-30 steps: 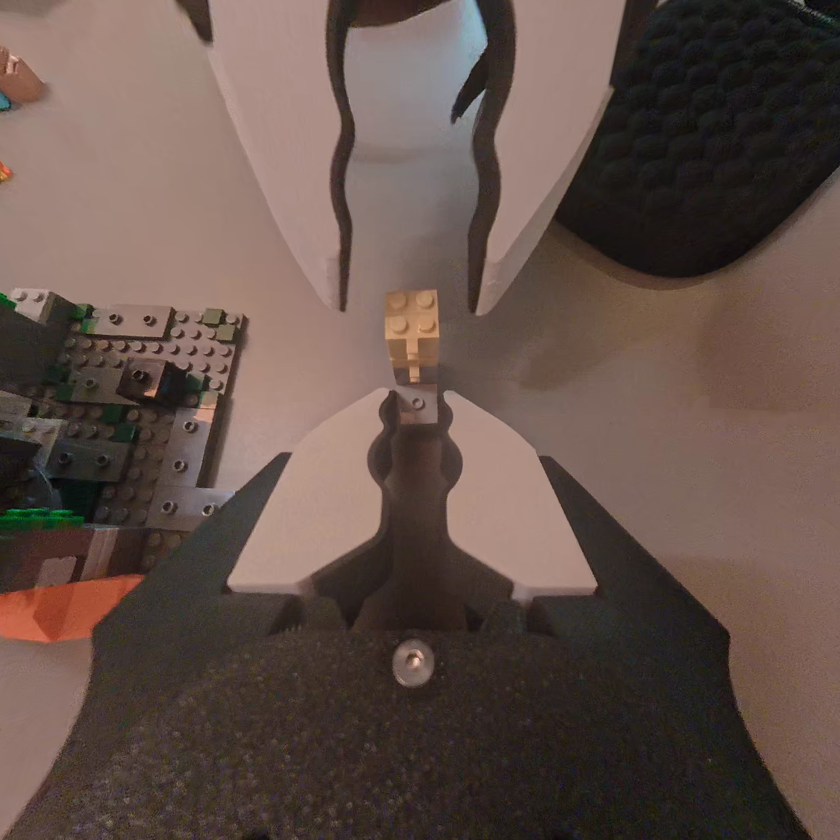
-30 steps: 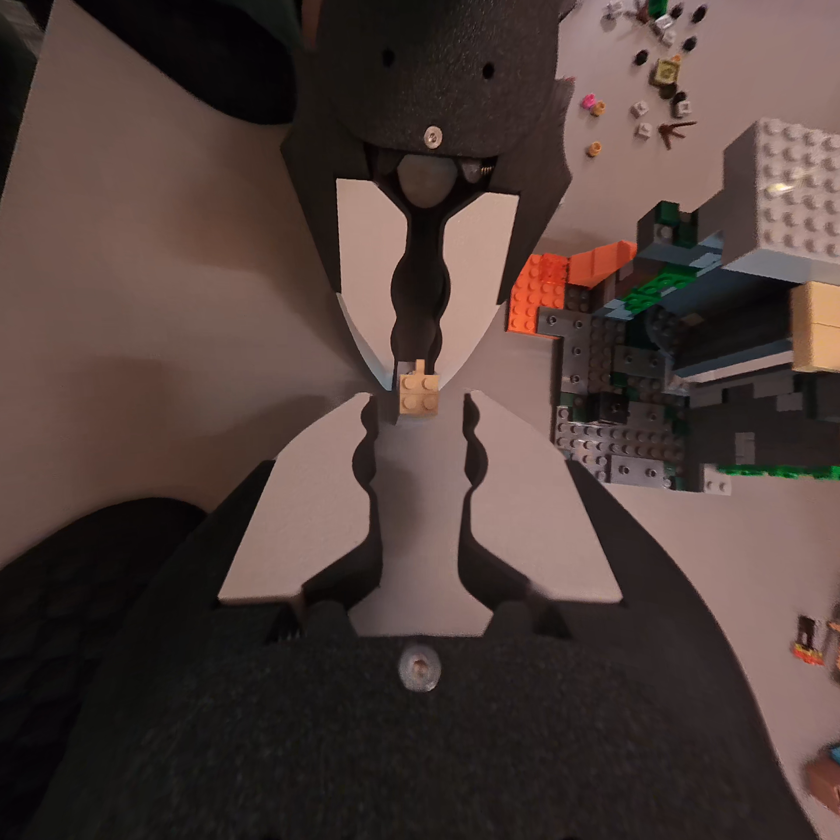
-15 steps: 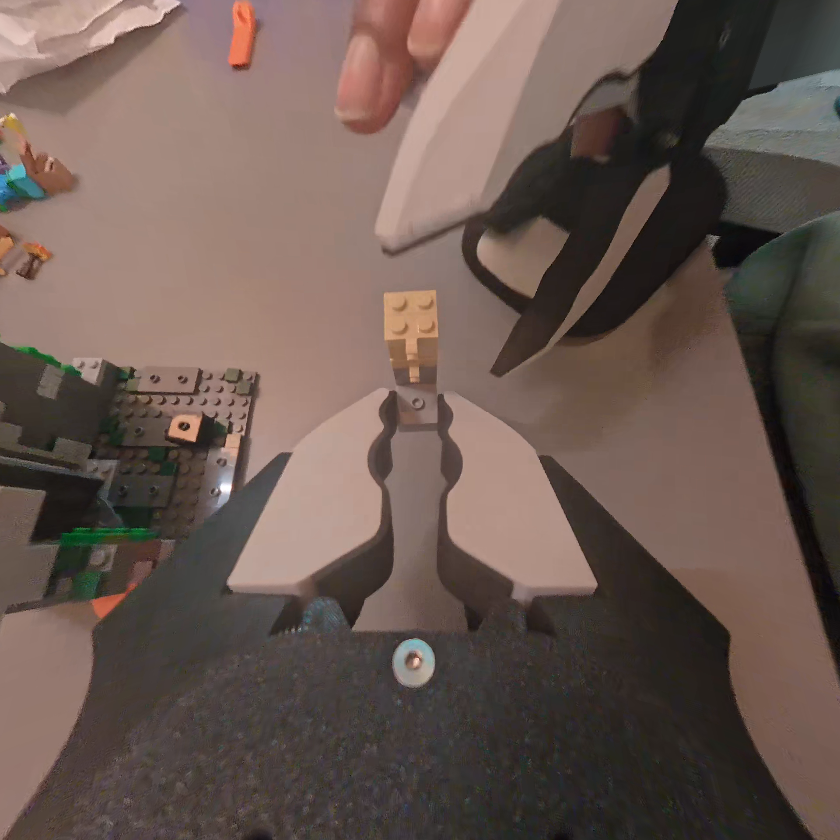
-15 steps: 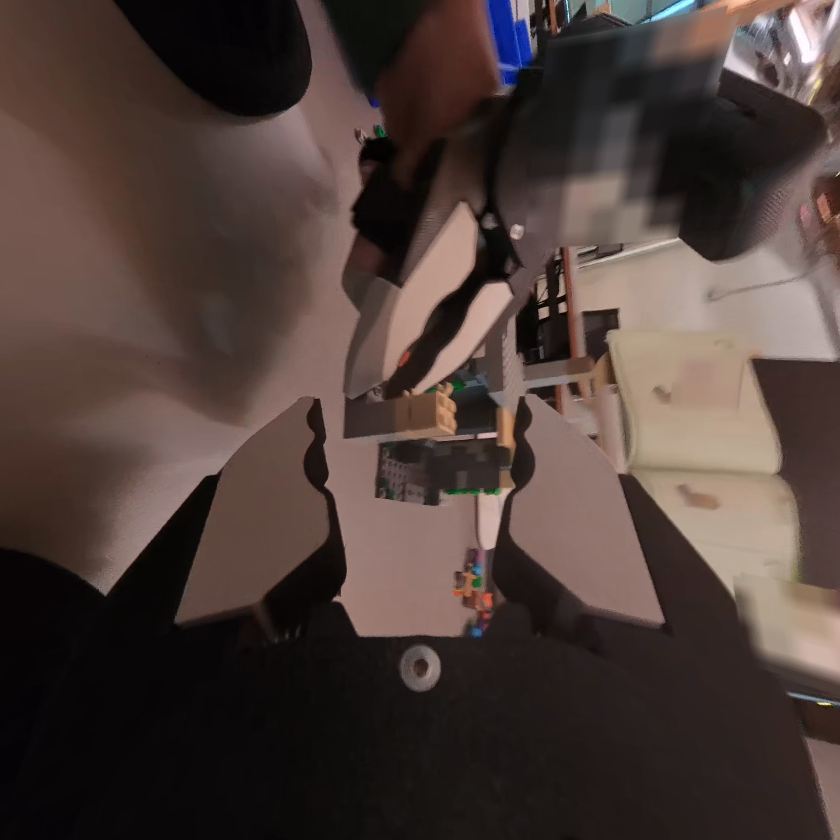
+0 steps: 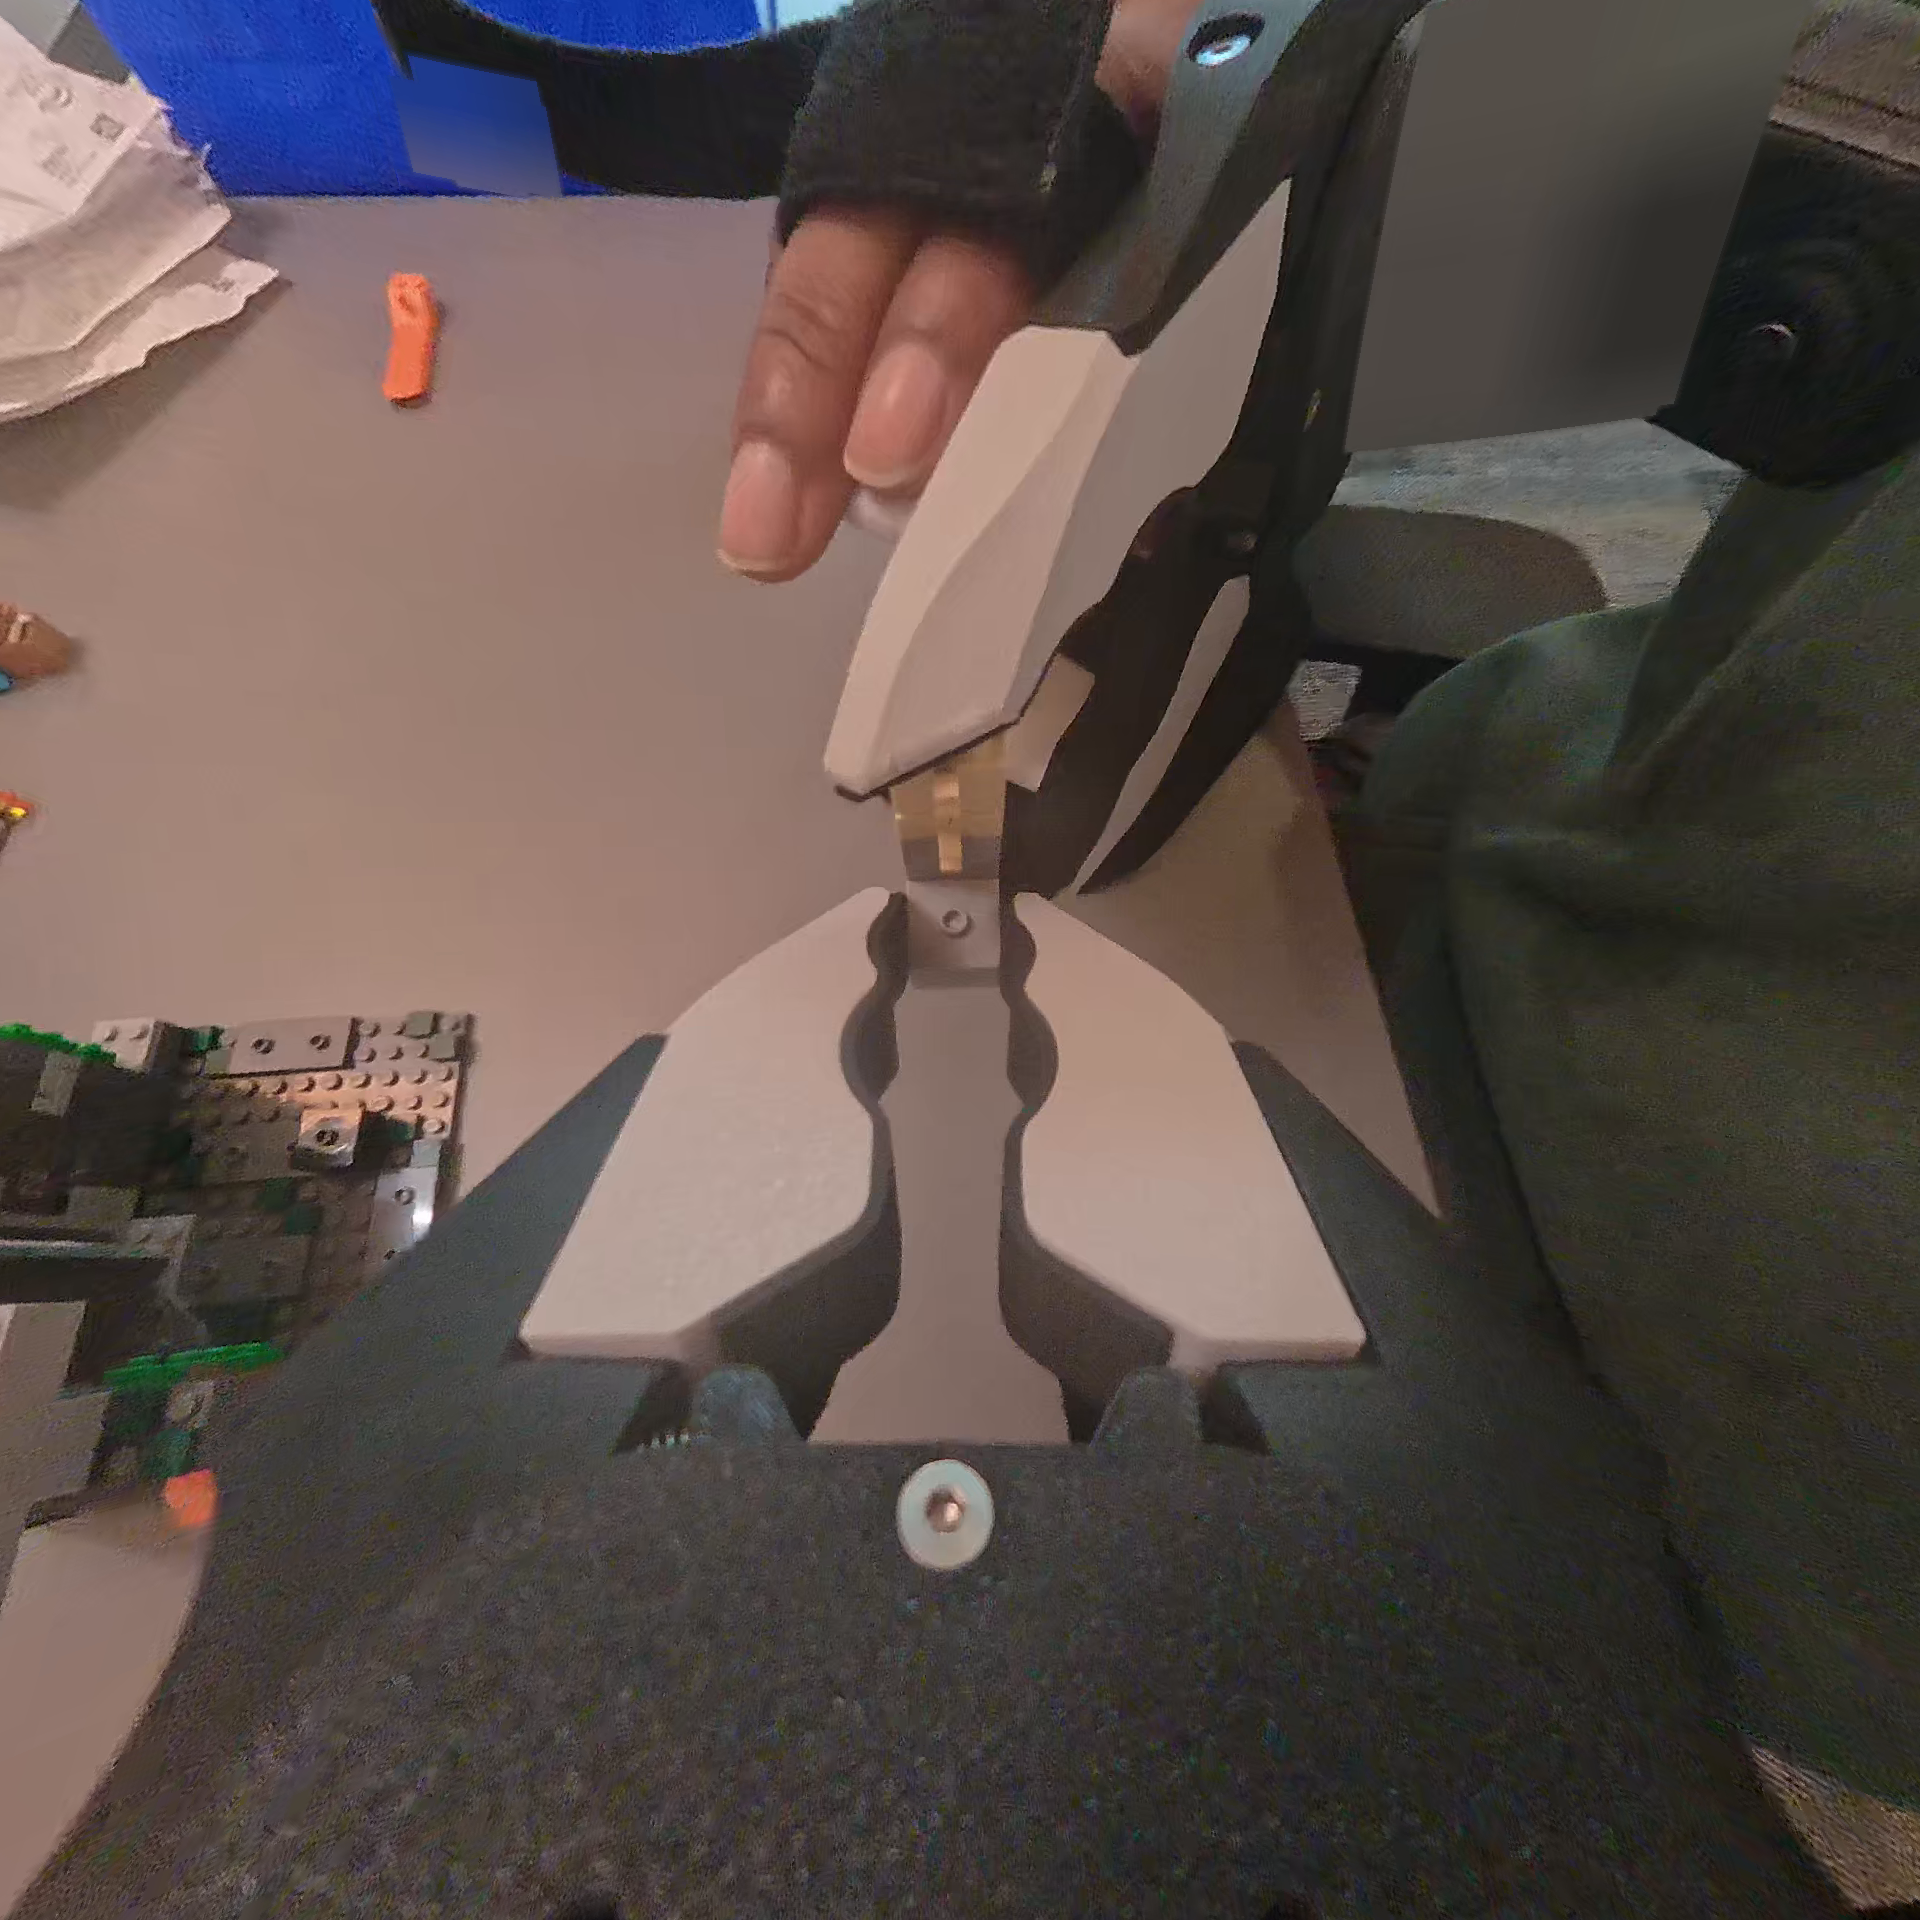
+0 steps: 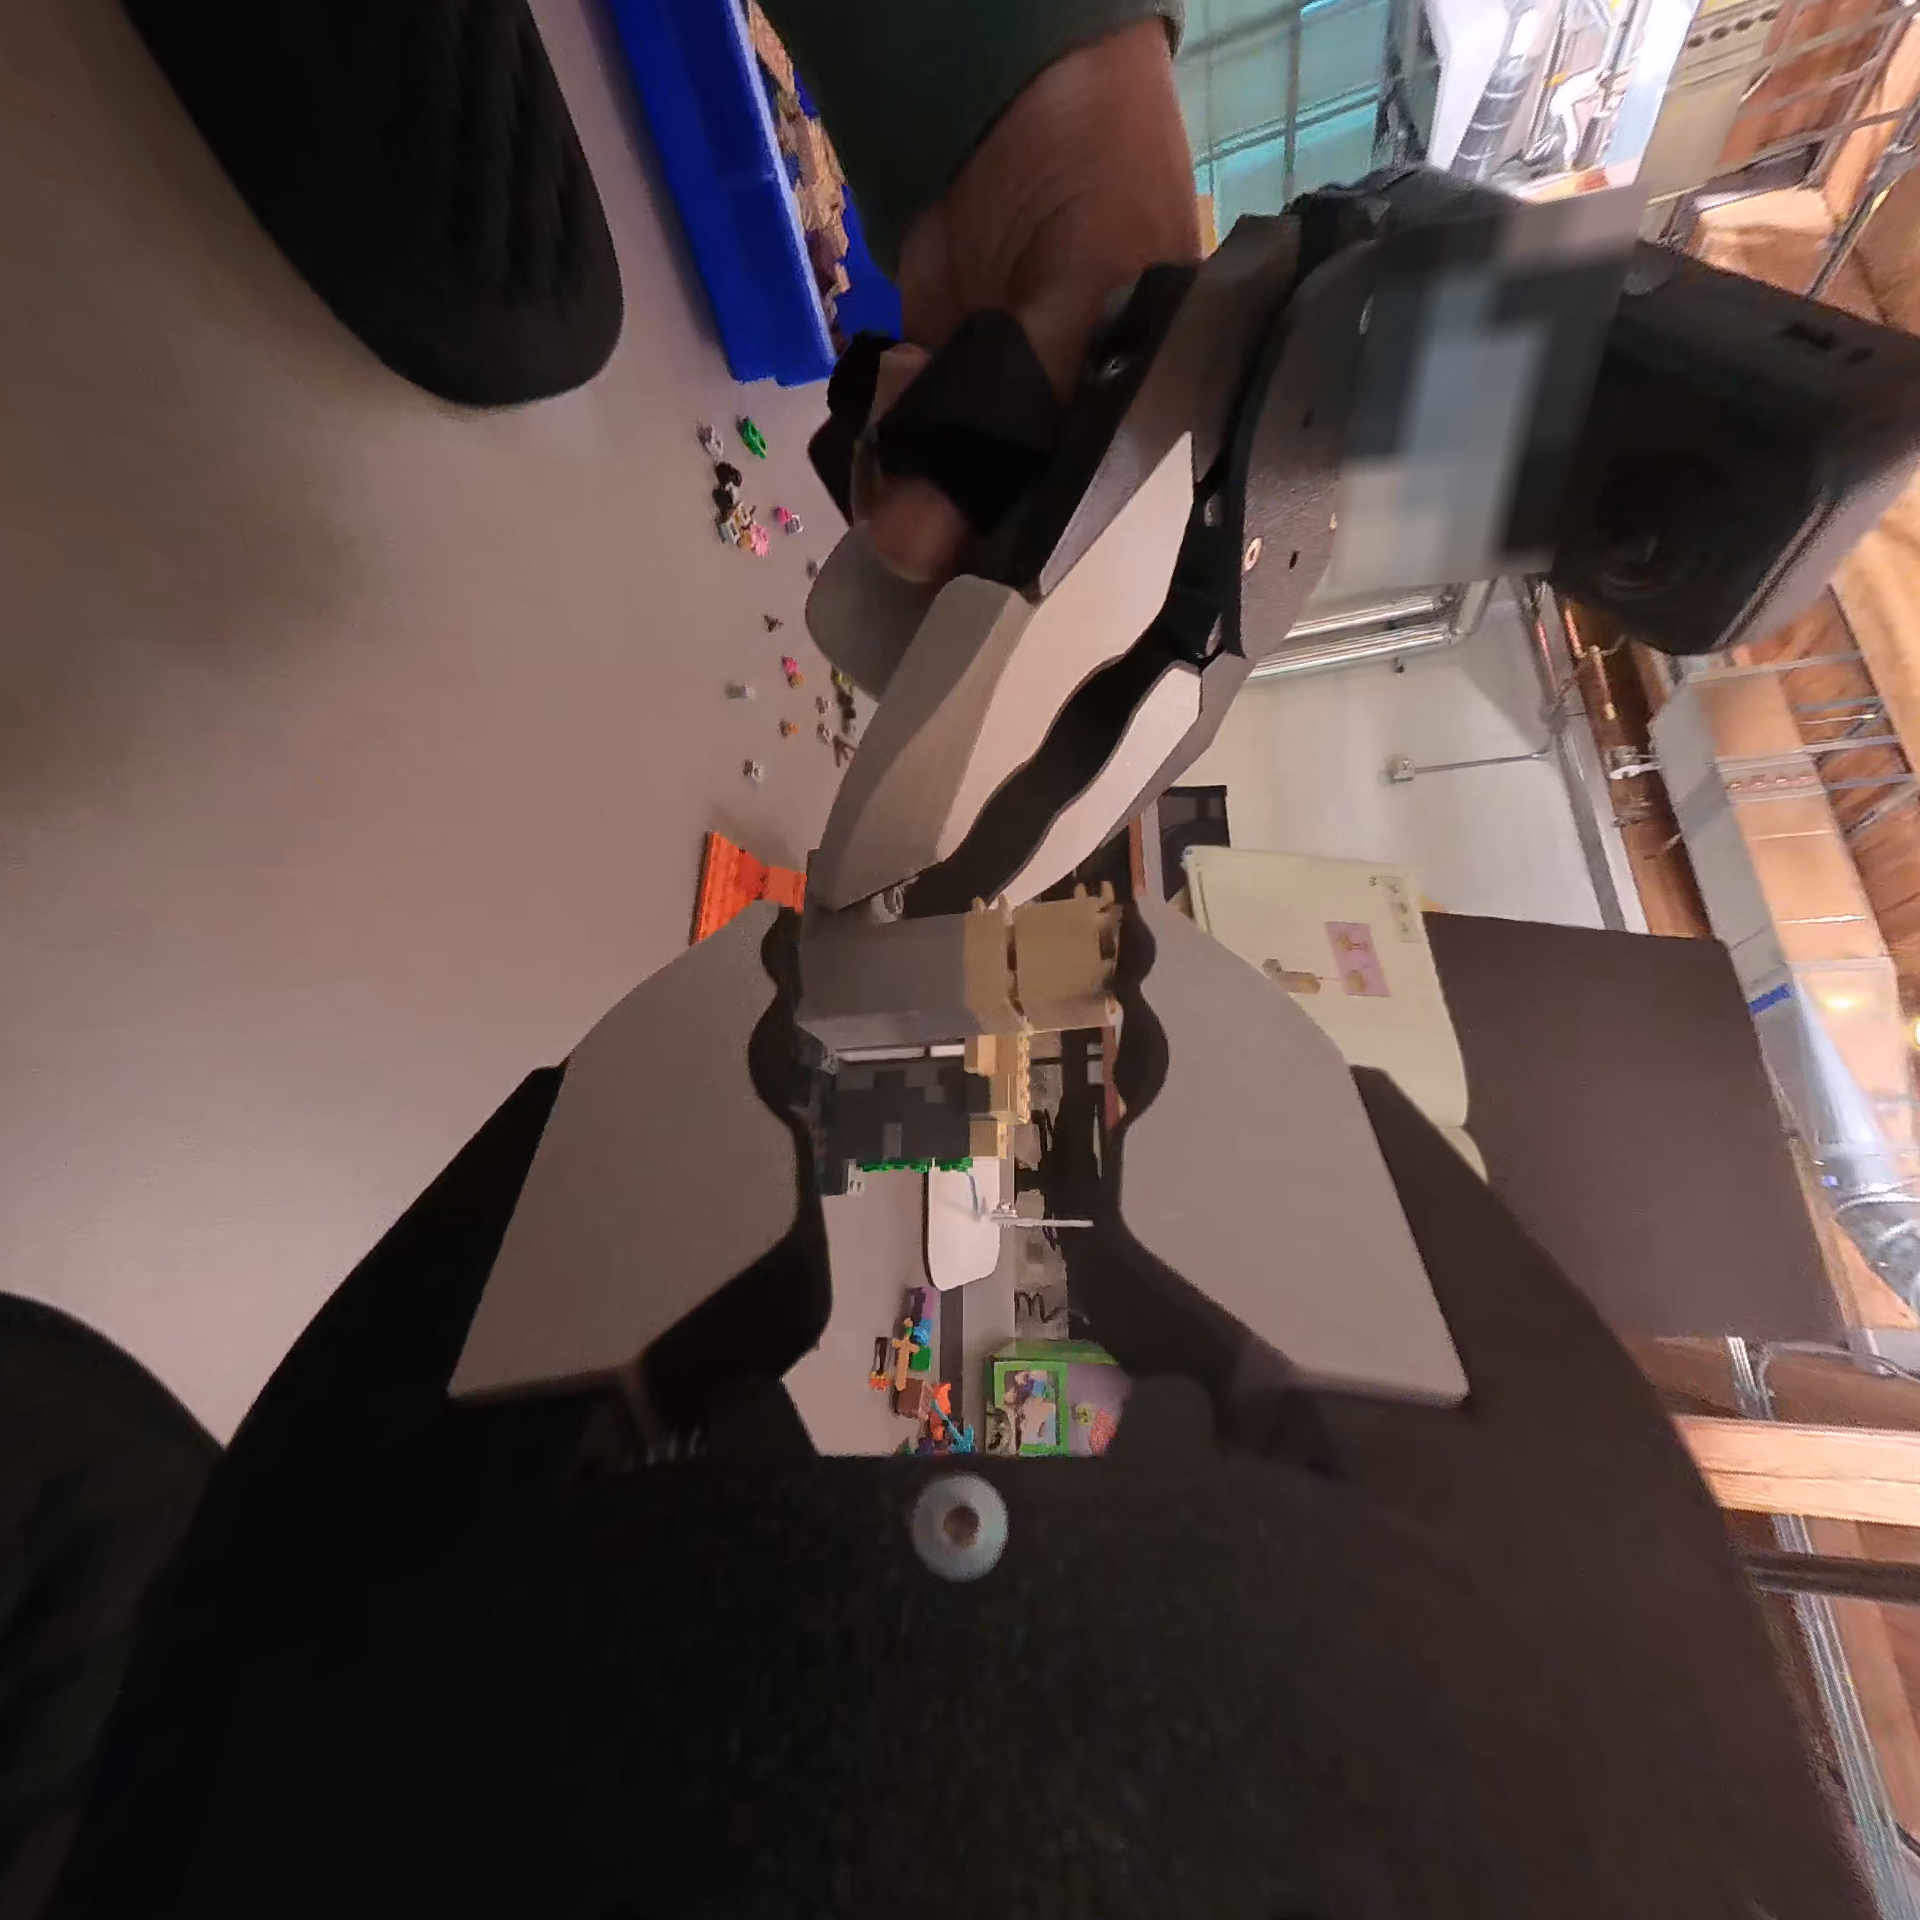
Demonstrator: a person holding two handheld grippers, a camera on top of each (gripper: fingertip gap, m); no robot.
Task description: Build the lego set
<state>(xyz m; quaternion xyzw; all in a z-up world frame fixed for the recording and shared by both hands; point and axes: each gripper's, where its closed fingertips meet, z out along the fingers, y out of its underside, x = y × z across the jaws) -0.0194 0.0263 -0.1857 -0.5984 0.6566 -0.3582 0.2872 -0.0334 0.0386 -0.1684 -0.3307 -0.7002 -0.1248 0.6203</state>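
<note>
My left gripper [image 5: 951, 925] is shut on the grey base [image 5: 951, 940] of a small brick assembly topped with tan bricks [image 5: 945, 810], held above the table. My right gripper [image 6: 956, 935] has the assembly lengthwise between its fingers. One pad lies against the grey end [image 6: 883, 977], the other against the tan end [image 6: 1060, 966]. In the left wrist view the right gripper [image 5: 951, 831] comes down from above, with one finger [image 5: 935, 623] over the tan top. In the right wrist view the left gripper [image 6: 883, 894] reaches in from above onto the grey part.
A brick build on a dark baseplate [image 5: 260, 1122] stands at the left. An orange piece [image 5: 410, 332] and crumpled paper [image 5: 94, 229] lie farther back. A blue bin [image 6: 727, 187], loose small pieces [image 6: 769, 623] and a black cushion [image 6: 416, 156] are on the table. A hand [image 5: 831, 395] holds the right gripper. My left and right fingertips are right by each other.
My right gripper opened wide, swung round, came in from above and closed around the assembly's two ends. My left gripper kept its hold on the grey base throughout.
</note>
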